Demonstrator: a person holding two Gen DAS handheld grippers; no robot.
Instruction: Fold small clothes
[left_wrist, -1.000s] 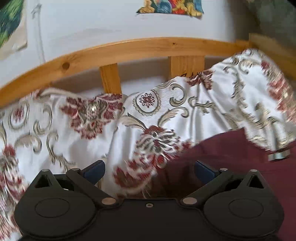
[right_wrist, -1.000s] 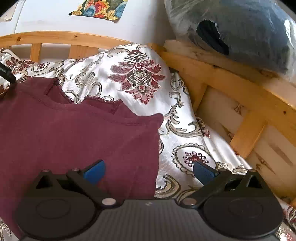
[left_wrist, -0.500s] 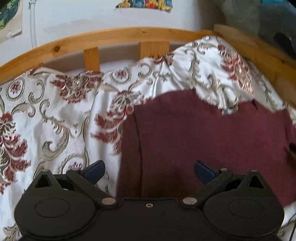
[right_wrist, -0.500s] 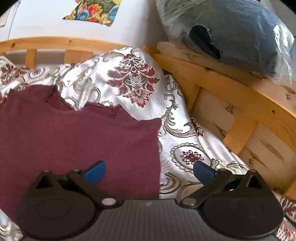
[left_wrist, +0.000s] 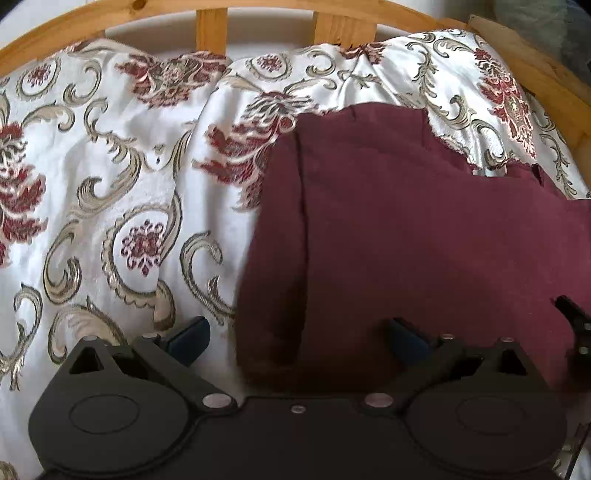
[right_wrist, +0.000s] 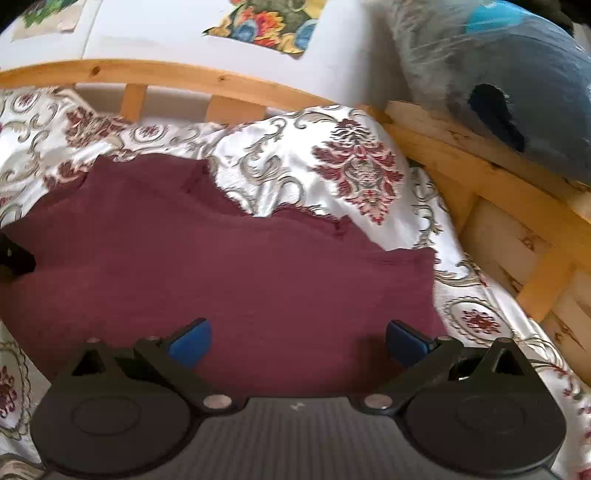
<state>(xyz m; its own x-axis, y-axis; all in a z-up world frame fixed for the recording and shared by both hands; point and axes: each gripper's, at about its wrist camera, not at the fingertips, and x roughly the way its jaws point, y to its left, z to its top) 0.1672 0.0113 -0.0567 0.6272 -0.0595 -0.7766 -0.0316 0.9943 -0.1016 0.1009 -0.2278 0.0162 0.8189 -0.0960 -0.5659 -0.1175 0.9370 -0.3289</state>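
Observation:
A maroon garment (left_wrist: 424, 236) lies spread flat on a patterned bedspread; it also shows in the right wrist view (right_wrist: 229, 273). Its left side is folded in, leaving a vertical crease (left_wrist: 301, 240). My left gripper (left_wrist: 297, 338) is open and empty, hovering over the garment's near left edge. My right gripper (right_wrist: 297, 339) is open and empty, over the garment's near right part. Each gripper's tip shows at the edge of the other's view.
The white bedspread (left_wrist: 110, 184) with red and gold flowers covers the bed. A wooden bed rail (right_wrist: 221, 81) curves behind and along the right side (right_wrist: 517, 192). A plastic-wrapped blue bundle (right_wrist: 517, 74) sits on the right rail.
Both grippers have pulled back toward the near side of the bed and swung to face the garment. The garment now lies flat with its left side folded in.

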